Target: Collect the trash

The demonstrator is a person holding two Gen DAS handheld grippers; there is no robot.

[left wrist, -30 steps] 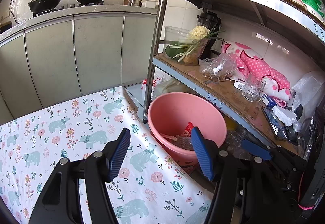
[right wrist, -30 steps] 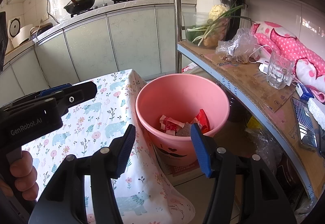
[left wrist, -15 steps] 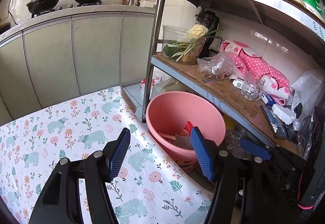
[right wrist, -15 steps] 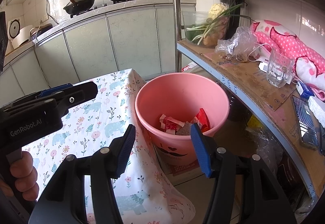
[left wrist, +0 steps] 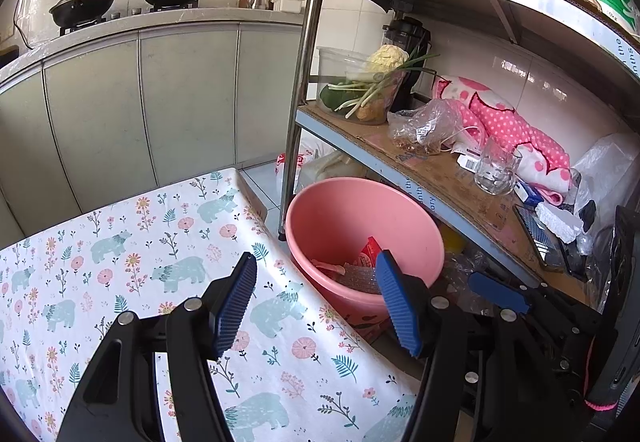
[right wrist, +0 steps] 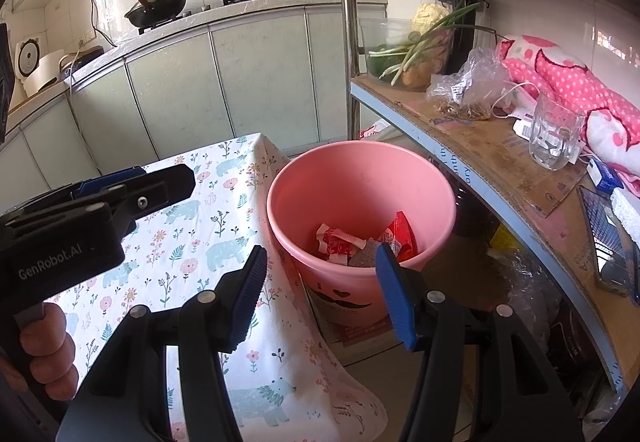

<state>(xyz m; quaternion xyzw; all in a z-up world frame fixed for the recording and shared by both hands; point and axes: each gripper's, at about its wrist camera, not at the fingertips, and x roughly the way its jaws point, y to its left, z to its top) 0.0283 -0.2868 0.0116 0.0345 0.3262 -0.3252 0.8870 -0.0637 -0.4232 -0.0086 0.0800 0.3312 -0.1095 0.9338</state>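
Observation:
A pink bucket stands on the floor between the table's right edge and a metal shelf; it also shows in the right wrist view. Red and white wrappers lie at its bottom, also seen in the left wrist view. My left gripper is open and empty over the table's edge, just left of the bucket. My right gripper is open and empty, above the bucket's near rim. The left gripper's body shows at the left of the right wrist view.
The table carries a floral bear-print cloth that hangs over its edge. The shelf board holds a glass, a plastic bag, greens and a pink cloth. Kitchen cabinets with woks stand behind.
The left wrist view has shifted slightly, so the bucket and shelf sit a little lower and to the left. Both grippers stay open; the right one has hardly moved.

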